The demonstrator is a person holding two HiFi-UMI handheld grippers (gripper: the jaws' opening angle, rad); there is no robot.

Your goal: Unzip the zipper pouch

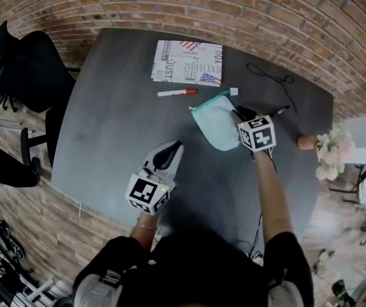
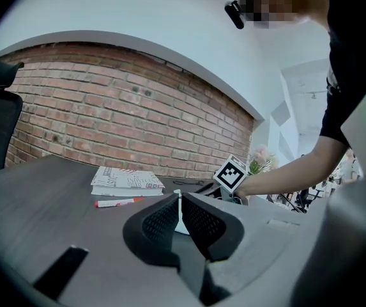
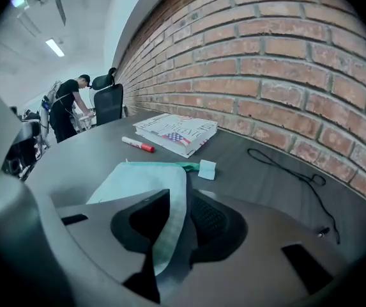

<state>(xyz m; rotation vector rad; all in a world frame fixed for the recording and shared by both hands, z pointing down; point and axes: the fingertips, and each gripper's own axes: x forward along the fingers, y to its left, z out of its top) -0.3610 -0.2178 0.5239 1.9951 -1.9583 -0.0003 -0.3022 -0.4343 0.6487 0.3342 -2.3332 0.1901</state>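
Anchoring step, I'd say: right gripper's (image 3: 181,204) fingers pinch the pouch (image 3: 131,181) edge; left gripper (image 2: 180,211) (closed, empty) must open for the zipper tab (image 3: 206,169).

left tool (image 1: 174,147): jaws together, empty, near level | right tool (image 1: 238,115): tilted down, clamped on pouch (image 1: 216,124)

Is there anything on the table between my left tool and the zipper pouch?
Nothing visible. Only bare table lies between the left tool and the zipper pouch. The marker lies farther back, out of the way.
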